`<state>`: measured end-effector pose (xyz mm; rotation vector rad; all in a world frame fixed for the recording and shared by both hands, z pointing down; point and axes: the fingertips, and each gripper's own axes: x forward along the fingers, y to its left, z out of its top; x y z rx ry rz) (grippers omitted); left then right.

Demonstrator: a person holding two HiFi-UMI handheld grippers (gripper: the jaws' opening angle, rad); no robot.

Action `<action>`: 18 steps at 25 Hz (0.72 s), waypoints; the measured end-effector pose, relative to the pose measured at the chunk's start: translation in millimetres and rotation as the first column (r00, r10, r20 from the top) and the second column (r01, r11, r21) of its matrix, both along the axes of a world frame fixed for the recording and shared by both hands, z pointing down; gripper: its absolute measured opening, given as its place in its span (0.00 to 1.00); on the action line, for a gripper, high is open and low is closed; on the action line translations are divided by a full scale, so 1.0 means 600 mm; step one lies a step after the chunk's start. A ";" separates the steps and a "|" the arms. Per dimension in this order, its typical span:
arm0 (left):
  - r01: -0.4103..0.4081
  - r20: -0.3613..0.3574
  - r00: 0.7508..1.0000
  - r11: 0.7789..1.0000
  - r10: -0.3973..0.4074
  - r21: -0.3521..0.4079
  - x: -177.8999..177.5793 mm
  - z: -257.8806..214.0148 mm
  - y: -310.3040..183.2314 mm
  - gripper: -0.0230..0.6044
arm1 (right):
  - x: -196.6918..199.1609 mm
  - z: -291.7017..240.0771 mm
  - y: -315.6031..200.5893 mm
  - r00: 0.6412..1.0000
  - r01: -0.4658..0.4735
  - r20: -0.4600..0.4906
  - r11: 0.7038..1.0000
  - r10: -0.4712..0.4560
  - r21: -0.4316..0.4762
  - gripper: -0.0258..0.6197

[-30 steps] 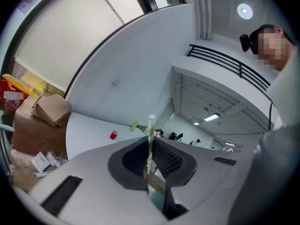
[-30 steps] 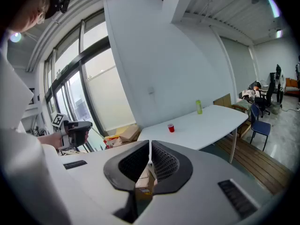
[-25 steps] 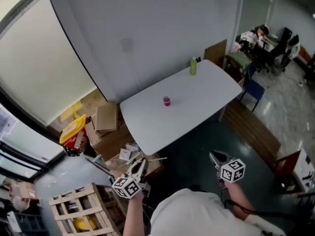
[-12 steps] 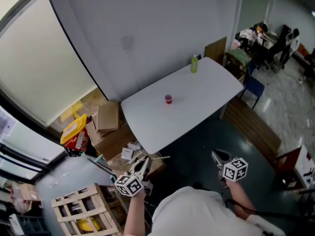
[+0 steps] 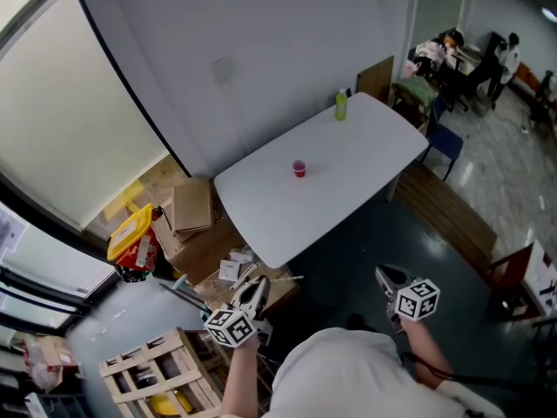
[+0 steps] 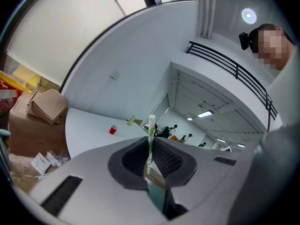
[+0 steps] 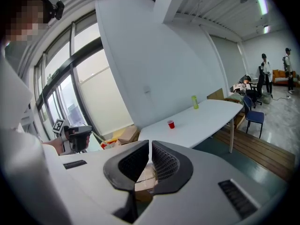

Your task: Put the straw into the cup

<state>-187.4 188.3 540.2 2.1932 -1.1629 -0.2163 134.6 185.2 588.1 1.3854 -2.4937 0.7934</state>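
1. Compared with a second ago, not much has changed. The left gripper [image 5: 254, 293] and right gripper [image 5: 388, 277] still hang low at the bottom of the head view, well short of the table [image 5: 365, 159]. The table and the red cup [image 5: 299, 168] now sit a touch higher in frame.
2. The left claw is pinching the straw [image 6: 150, 137], same as before. It stands upright between the pads, with its white tip poking above them.
3. The right claw is pressed together with only a sliver of a gap, and nothing sits in it.
4. The cup stands alone near the middle of the table. A green bottle [image 5: 341, 105] is well apart from it at the far end by the wall.
5. Cardboard boxes [image 5: 190, 209] are piled against the table's near left end, and a wooden crate [image 5: 155, 374] sits below my left gripper. Dark floor lies between me and the table edge.
6. The left gripper view lines the straw up just right of the cup [image 6: 113, 130], which the head view doesn't show.
7. A thin pale line beside the left gripper in the head view may be the straw, but it is too fine to be sure.
8. The right gripper view catches the left gripper [image 7: 78, 136] side-on, off to its left, plus the cup [image 7: 171, 124] and bottle [image 7: 194, 101].
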 end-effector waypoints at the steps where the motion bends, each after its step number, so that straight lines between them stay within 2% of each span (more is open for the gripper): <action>1: -0.005 0.000 1.000 1.000 0.005 -0.003 -0.004 0.003 0.002 0.07 | -0.004 0.003 0.005 1.000 -0.006 -0.001 1.000 0.006 -0.004 0.11; 11: -0.032 -0.019 0.999 0.999 0.031 -0.042 -0.029 0.041 0.021 0.07 | -0.033 0.018 0.046 0.999 -0.016 -0.031 0.999 0.015 -0.035 0.11; 18: -0.012 -0.018 1.000 0.998 0.011 -0.065 -0.015 0.054 0.001 0.07 | -0.021 0.034 0.015 1.000 0.005 -0.026 0.997 -0.007 -0.074 0.11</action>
